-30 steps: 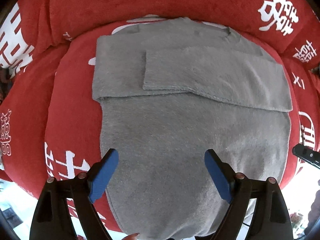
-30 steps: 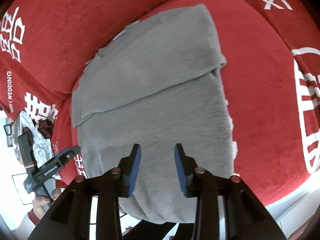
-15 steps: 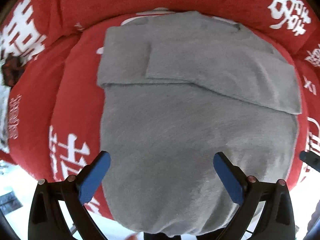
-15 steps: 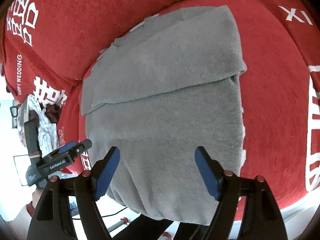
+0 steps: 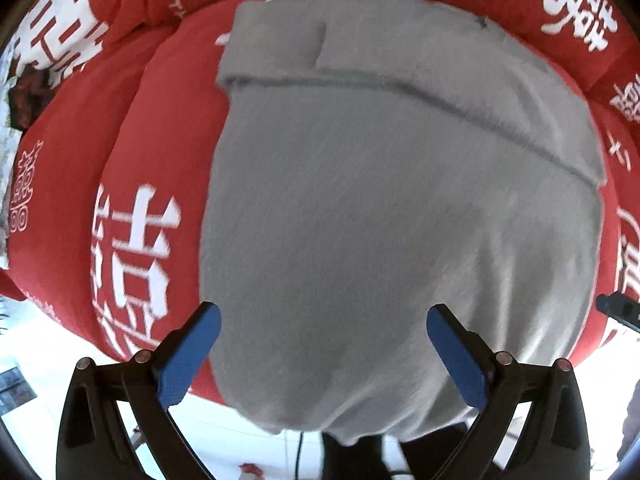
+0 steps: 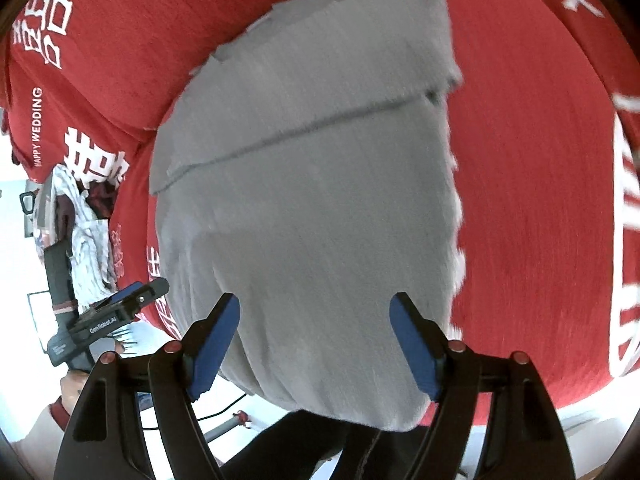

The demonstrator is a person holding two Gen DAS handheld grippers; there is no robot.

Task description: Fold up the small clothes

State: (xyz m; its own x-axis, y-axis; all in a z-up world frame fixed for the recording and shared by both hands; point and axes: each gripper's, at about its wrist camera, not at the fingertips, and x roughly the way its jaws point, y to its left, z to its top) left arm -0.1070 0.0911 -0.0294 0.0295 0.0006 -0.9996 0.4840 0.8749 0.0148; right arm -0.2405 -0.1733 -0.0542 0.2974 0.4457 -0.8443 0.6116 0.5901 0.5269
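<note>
A grey fuzzy sweater (image 5: pixel 380 208) lies on a red cushioned seat (image 5: pixel 160 128), sleeves folded across its upper part, its hem draped over the seat's front edge. It also shows in the right wrist view (image 6: pixel 320 200). My left gripper (image 5: pixel 320 352) is open, its blue pads either side of the hem near the sweater's left lower corner, just above the cloth. My right gripper (image 6: pixel 316 340) is open over the hem's right part, holding nothing. The left gripper also shows in the right wrist view (image 6: pixel 108 320) at the left.
The red seat cover (image 6: pixel 540 200) has white characters and a raised backrest behind. A pile of patterned cloth (image 6: pixel 84 240) lies at the seat's left end. Bright floor lies below the front edge. The person's dark trousers (image 6: pixel 320 440) are below the hem.
Both grippers have moved closer to the sweater's hem. The right gripper opened wide from nearly closed a second ago. The left stayed open.
</note>
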